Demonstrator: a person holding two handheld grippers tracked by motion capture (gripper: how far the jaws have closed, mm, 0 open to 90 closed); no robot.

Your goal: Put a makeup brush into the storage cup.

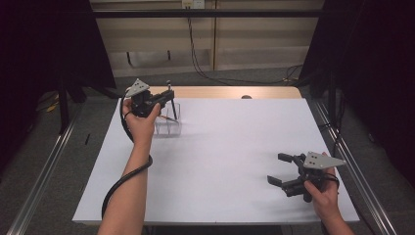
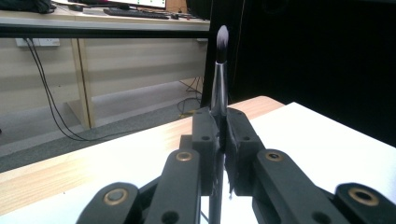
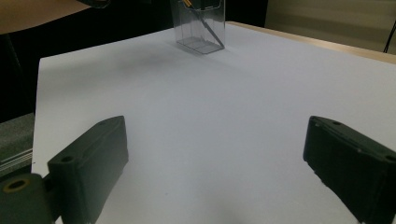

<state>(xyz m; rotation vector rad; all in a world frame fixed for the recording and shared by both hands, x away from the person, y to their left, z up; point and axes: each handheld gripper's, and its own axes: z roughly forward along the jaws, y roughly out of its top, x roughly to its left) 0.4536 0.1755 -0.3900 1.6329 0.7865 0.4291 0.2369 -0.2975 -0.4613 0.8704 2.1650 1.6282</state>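
Lower end of the brush (image 2: 220, 70) hidden behind the left gripper (image 2: 220, 135) in its own view; from above, the thin shaft slants down into a clear box (image 1: 169, 120). Box contents hard to read: a dark stick and something orange-tipped. Brush has a metal collar and a soft dark tip, standing upright between jaws clamped tight on its handle. Box is see-through plastic, square-walled, at the far left of the white table (image 1: 230, 147). Right gripper (image 1: 284, 170) near the front right corner, jaws wide apart, nothing between them. Bare wood strip along the far edge.
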